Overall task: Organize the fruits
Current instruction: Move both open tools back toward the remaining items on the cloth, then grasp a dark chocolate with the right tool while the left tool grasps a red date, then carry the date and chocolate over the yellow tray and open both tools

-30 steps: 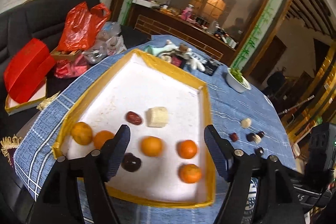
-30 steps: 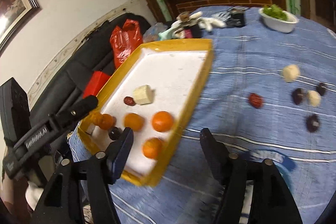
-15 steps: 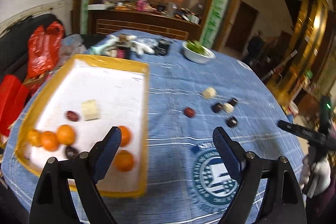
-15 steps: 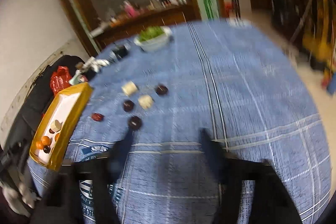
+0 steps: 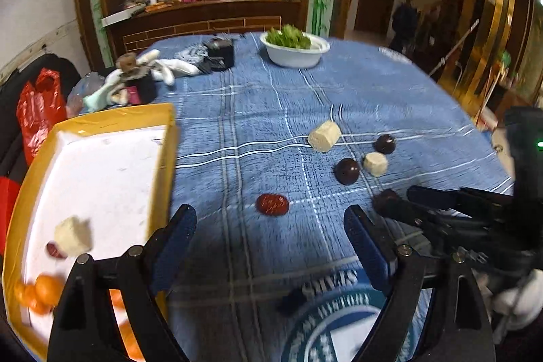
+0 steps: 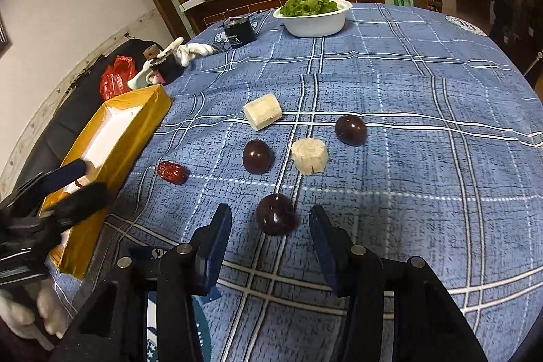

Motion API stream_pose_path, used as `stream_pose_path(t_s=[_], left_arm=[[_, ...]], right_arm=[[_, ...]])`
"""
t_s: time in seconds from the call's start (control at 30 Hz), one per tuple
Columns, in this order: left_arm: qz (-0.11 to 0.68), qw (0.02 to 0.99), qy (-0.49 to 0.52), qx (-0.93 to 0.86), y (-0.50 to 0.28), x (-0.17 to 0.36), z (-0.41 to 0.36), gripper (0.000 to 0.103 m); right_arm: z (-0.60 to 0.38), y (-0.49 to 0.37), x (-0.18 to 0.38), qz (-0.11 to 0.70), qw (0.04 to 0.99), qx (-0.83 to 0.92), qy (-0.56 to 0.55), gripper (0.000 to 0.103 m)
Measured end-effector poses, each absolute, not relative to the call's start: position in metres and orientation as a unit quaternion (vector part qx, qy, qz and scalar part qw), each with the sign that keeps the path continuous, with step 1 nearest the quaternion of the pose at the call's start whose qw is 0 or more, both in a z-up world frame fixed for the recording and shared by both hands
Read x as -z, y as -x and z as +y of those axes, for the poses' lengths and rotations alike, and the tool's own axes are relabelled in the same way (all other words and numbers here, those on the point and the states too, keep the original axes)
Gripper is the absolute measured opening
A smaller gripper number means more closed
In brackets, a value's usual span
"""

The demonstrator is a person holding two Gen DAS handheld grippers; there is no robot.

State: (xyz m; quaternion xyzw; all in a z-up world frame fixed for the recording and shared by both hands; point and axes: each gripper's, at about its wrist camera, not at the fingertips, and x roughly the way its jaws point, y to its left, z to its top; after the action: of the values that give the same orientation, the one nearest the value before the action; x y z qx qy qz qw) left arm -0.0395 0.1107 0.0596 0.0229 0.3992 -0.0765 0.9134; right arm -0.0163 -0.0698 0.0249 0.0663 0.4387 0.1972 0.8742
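The right gripper (image 6: 269, 233) was seen w/ jaws apart, set on either side of a dark round fruit (image 6: 275, 214) lying on the blue plaid tablecloth (image 6: 424, 97); gaps showed btwn the pads and the fruit, so nothing was gripped. The left gripper (image 5: 269, 238) was held wide open over bare cloth, nothing btwn its fingers, w/ a red date (image 5: 272, 204) lying just beyond them. Two more dark fruits (image 6: 257, 156) (image 6: 351, 129) and two pale cut chunks (image 6: 263, 115) (image 6: 310, 155) were scattered near the date in the middle of the table. The yellow-rimmed tray (image 5: 112, 119) was seen at the table's left edge, holding a pale chunk (image 5: 72, 239), another date and several oranges (image 5: 42, 292) at its near end. A white bowl of greens (image 6: 314, 12) was placed at the far side.
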Motion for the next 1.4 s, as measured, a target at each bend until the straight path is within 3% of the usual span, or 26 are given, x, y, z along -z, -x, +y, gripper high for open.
stream_pose_path(t_s=[0.13,0.17,0.27,0.33,0.47,0.7,0.97,1.17,1.4], left_arm=[[0.409,0.908,-0.051,0.068,0.013,-0.039,0.099,0.087],[0.411,0.908,-0.053,0.065,0.009,-0.035,0.099,0.078],[0.441,0.894,-0.054,0.062,-0.003,-0.017,0.098,0.032],[0.442,0.893,-0.048,0.073,-0.002,-0.015,0.097,0.025],[0.427,0.900,-0.043,0.073,0.006,-0.024,0.098,0.025],[0.407,0.910,0.020,0.076,0.035,-0.051,0.127,0.025],[0.374,0.922,0.103,0.008,0.075,-0.087,0.227,0.025],[0.372,0.917,0.135,-0.057,0.075,-0.090,0.300,0.026],[0.398,0.900,0.163,-0.075,0.058,-0.069,0.345,0.026]], right_arm=[[-0.075,0.012,-0.017,0.439,0.869,-0.212,-0.089,0.053],[-0.075,0.010,-0.016,0.440,0.867,-0.213,-0.092,0.053],[-0.076,0.008,-0.012,0.446,0.864,-0.215,-0.092,0.053],[-0.072,0.009,-0.011,0.445,0.867,-0.212,-0.077,0.051],[-0.064,0.013,-0.010,0.439,0.874,-0.201,-0.043,0.029],[-0.067,0.018,-0.019,0.408,0.891,-0.195,-0.039,0.028],[-0.059,0.033,-0.041,0.394,0.888,-0.222,-0.083,0.028],[0.016,0.052,-0.074,0.390,0.867,-0.304,-0.056,0.029],[0.113,0.042,-0.074,0.419,0.832,-0.362,-0.032,0.029]])
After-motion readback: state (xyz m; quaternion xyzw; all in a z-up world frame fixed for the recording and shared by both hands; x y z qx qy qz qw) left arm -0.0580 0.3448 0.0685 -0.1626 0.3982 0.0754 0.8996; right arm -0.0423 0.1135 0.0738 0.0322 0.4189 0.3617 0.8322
